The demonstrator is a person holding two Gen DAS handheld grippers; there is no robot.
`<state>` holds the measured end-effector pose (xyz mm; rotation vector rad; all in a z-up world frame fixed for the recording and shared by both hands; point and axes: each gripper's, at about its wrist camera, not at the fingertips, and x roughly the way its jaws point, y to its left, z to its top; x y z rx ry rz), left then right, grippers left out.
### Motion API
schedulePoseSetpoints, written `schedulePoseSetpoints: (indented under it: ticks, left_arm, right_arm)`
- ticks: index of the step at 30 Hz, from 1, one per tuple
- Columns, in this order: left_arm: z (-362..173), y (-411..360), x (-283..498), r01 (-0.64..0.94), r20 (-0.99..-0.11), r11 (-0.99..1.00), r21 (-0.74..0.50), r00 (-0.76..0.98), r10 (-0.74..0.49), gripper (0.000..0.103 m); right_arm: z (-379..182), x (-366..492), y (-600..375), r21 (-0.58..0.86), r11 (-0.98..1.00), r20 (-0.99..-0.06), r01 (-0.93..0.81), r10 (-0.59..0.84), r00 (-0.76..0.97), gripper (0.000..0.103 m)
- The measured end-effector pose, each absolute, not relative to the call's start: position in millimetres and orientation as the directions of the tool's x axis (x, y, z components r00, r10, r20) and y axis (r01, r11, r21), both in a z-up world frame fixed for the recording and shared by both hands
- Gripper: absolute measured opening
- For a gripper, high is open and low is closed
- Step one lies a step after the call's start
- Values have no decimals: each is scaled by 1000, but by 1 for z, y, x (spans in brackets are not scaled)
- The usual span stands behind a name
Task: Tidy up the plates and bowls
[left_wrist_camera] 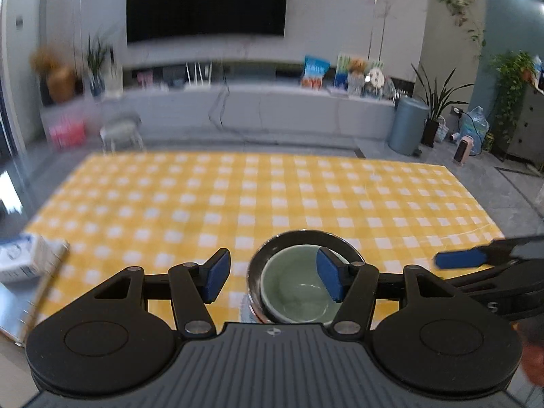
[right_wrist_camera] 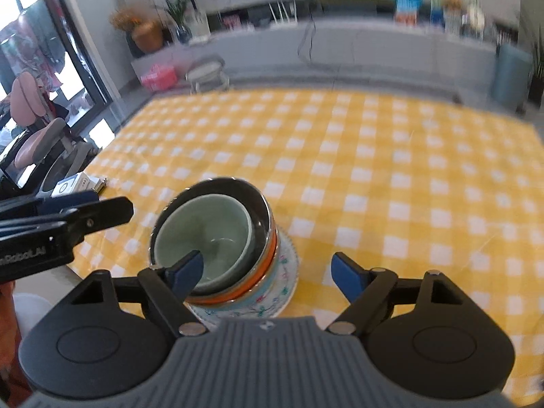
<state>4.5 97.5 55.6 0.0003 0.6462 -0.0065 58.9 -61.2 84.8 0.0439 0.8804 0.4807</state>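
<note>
A table [right_wrist_camera: 374, 156] draped in a yellow-and-white checked cloth fills both views. Most of its top lies bare out to the far edge.

Near the table's front edge stands one stack of dishes. At the bottom is a floral plate [right_wrist_camera: 287, 289] with a pale, flower-painted rim. On it sits a floral bowl [right_wrist_camera: 261, 301] in light blue, then a bowl with an orange outer wall [right_wrist_camera: 268, 267], then a dark metal bowl [right_wrist_camera: 260, 210] with a shiny rim. Nested inside that one, shifted toward its near-left side, is a pale green bowl [right_wrist_camera: 207, 234], the smallest and topmost piece. From the left wrist view the green bowl [left_wrist_camera: 295, 292] and the metal rim [left_wrist_camera: 289, 238] around it show, while the lower pieces are mostly hidden.

The left gripper [left_wrist_camera: 273, 277] hangs above the stack with its blue pads spread wide apart; nothing is between them, and the right-hand pad only overlaps the green bowl in the picture. The right gripper [right_wrist_camera: 267, 273] likewise stands with its jaws wide apart, gripping nothing, its left pad in front of the stack's near side. Each gripper shows at the side of the other's view, close beside the stack.

A small white box [right_wrist_camera: 76, 183] lies at the table's left edge, well apart from the dishes.
</note>
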Motion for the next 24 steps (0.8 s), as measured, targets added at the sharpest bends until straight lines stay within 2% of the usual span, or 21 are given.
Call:
schedulePoseSetpoints:
  ticks: [6, 15, 17, 24]
  left_arm:
    - [52, 74, -38, 2, -483, 994, 111, 874, 52, 69]
    - [31, 50, -71, -64, -429, 976, 206, 891, 150, 69]
    - [28, 49, -77, -82, -414, 970, 229, 893, 174, 72]
    - [13, 48, -91, -42, -482, 973, 225, 863, 149, 78]
  right_arm:
    - [102, -3, -71, 112, 908, -603, -403, 385, 699, 85]
    - [97, -68, -81, 125, 951, -481, -284, 308, 821, 87]
    - [94, -80, -82, 108, 957, -463, -269, 288, 838, 88]
    - [79, -105, -74, 69, 969, -465, -239, 243, 851, 89]
